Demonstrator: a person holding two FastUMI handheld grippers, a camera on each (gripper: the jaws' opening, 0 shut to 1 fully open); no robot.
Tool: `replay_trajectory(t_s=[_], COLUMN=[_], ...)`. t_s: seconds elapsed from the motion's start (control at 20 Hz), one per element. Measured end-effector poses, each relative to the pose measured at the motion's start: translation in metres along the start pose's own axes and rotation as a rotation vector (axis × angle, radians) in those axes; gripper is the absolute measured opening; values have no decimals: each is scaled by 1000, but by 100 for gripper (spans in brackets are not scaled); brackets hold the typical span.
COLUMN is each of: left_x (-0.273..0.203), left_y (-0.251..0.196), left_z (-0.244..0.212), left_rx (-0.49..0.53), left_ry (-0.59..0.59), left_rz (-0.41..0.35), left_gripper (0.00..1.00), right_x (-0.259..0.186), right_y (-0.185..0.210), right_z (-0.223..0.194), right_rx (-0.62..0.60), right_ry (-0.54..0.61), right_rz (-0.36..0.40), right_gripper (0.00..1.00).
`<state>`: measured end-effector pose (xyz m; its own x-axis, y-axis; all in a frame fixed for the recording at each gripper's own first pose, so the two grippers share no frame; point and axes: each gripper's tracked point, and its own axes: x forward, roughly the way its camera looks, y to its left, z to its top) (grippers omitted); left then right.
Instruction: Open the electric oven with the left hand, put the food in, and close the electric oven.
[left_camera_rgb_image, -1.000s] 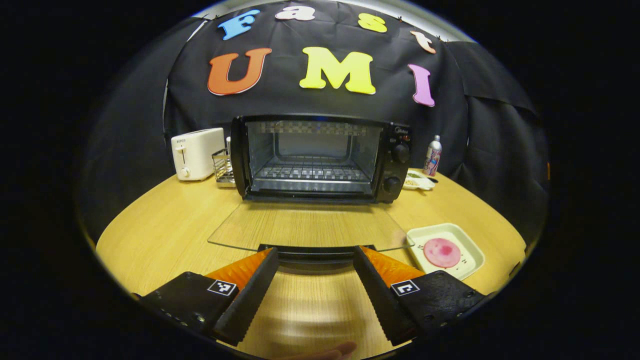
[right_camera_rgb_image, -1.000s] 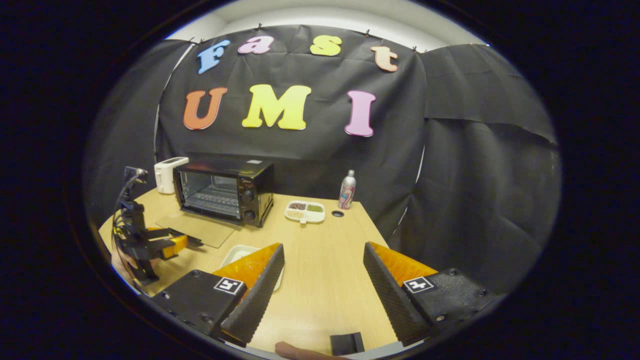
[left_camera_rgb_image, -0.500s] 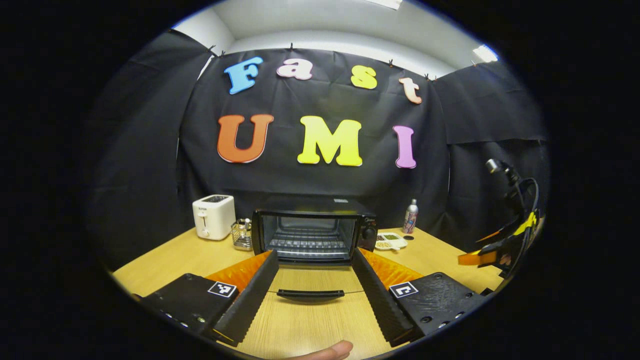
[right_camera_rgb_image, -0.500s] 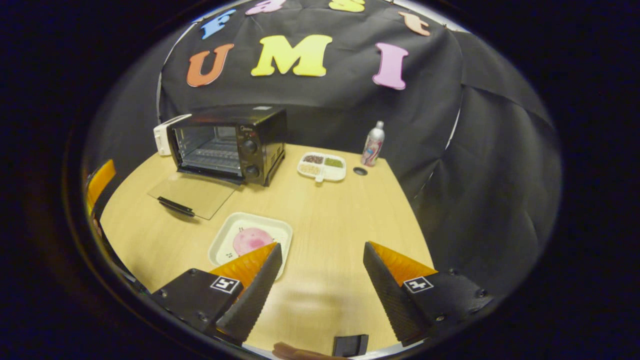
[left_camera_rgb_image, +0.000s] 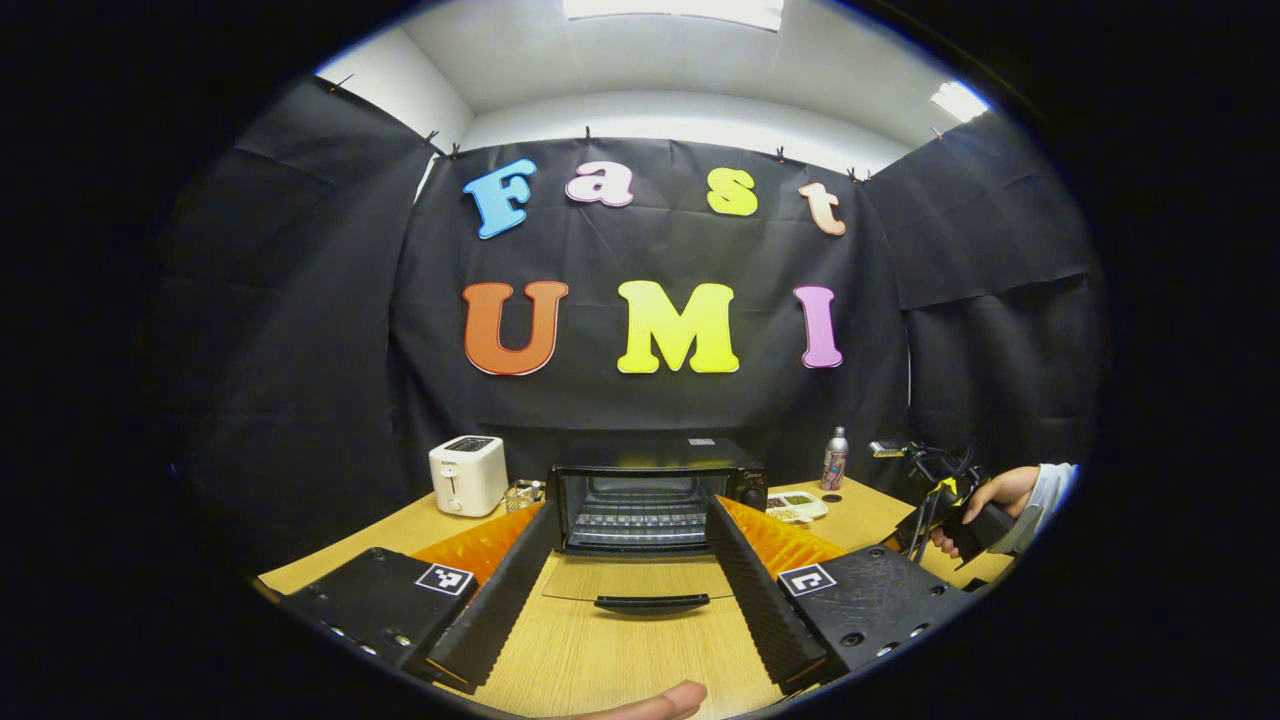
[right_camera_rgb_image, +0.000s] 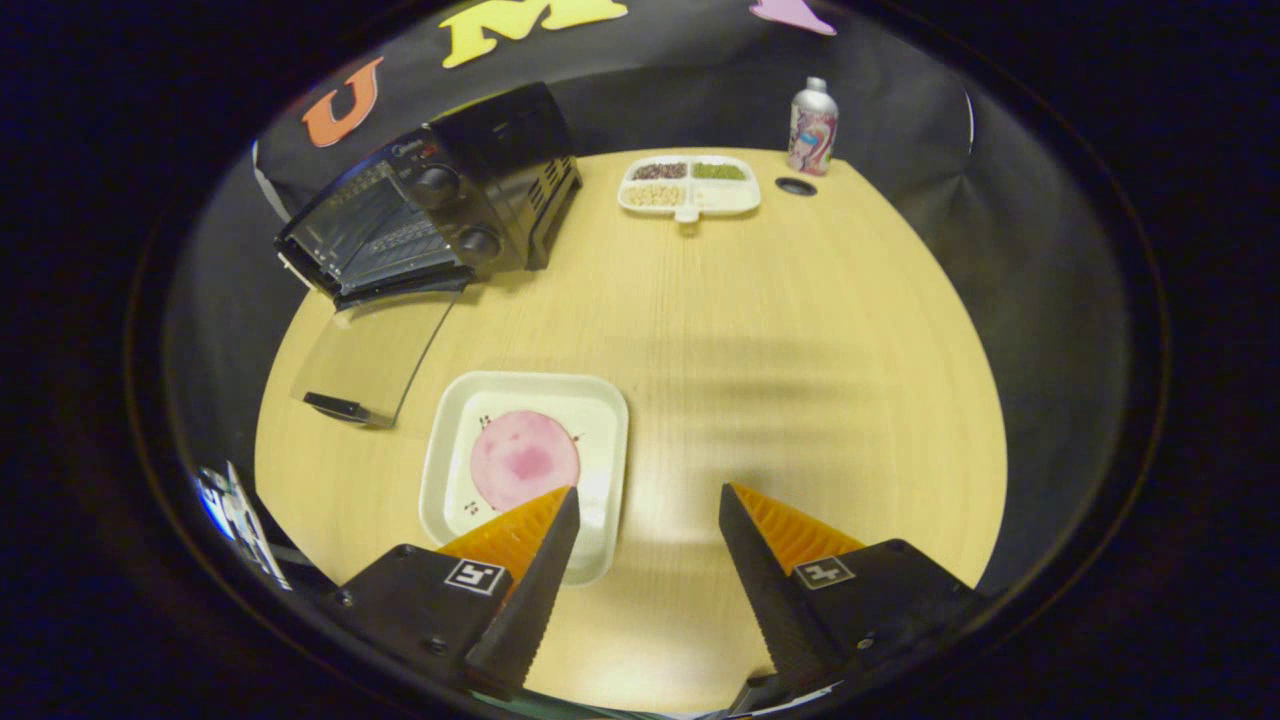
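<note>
The black electric oven (left_camera_rgb_image: 655, 495) (right_camera_rgb_image: 440, 205) stands at the back of the wooden table, its glass door (left_camera_rgb_image: 630, 578) (right_camera_rgb_image: 365, 355) folded down flat, handle toward me. A white square plate (right_camera_rgb_image: 600, 425) with a pink round slice of food (right_camera_rgb_image: 524, 460) lies in front of the oven, to its right. My left gripper (left_camera_rgb_image: 620, 600) is open and empty, held back from the door handle. My right gripper (right_camera_rgb_image: 645, 560) is open above the table, tilted down, its left finger over the plate's near corner. The right gripper (left_camera_rgb_image: 950, 515) also appears far right in the left gripper view, held by a hand.
A white toaster (left_camera_rgb_image: 467, 475) and a small wire rack (left_camera_rgb_image: 520, 492) stand left of the oven. A divided snack tray (right_camera_rgb_image: 688, 185), a spray can (right_camera_rgb_image: 812, 128) and a small dark cap (right_camera_rgb_image: 795, 186) sit at the back right. Bare tabletop (right_camera_rgb_image: 800, 350) spreads right of the plate.
My left gripper has let go of the door handle and drawn back and up from the open oven. My right gripper has moved forward and tipped down over the plate.
</note>
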<state>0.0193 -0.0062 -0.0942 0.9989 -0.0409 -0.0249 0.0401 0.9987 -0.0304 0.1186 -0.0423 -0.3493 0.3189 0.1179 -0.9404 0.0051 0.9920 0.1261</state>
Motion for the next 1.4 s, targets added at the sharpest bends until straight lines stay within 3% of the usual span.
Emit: replay_trajectory(t_s=[0.15, 0.25, 0.4, 0.45, 0.5, 0.55, 0.6, 0.65, 1.2, 1.4], left_x=[-4, -6, -10, -11, -14, -15, -17, -17, -20, -19], left_y=[2, 7, 5, 5, 4, 5, 5, 5, 11, 7], left_z=[1, 4, 3, 3, 2, 0, 0, 0, -1, -2], left_rx=[8, 14, 18, 24, 29, 30, 28, 25, -12, 1], left_ry=[0, -15, -13, -15, -12, -9, -7, -6, 7, 18], left_rz=[13, 36, 42, 41, 42, 47, 50, 49, 66, 55], left_gripper=[95, 95, 95, 95, 95, 95, 95, 95, 95, 95], right_x=[14, 21, 23, 19, 27, 25, 31, 31, 28, 25], right_y=[12, 14, 19, 21, 20, 19, 17, 17, 15, 15], right_z=[-6, -9, -11, -11, -11, -7, -7, -3, -6, -6], right_rx=[-5, -3, -10, -10, -23, -30, -17, 0, 64, 179], right_ry=[97, 140, 196, 216, 239, 241, 248, 257, 214, 173], right_rz=[64, 76, 105, 108, 118, 124, 137, 160, 239, 332], right_gripper=[64, 64, 39, 21, 27, 14, 15, 4, 4, 4])
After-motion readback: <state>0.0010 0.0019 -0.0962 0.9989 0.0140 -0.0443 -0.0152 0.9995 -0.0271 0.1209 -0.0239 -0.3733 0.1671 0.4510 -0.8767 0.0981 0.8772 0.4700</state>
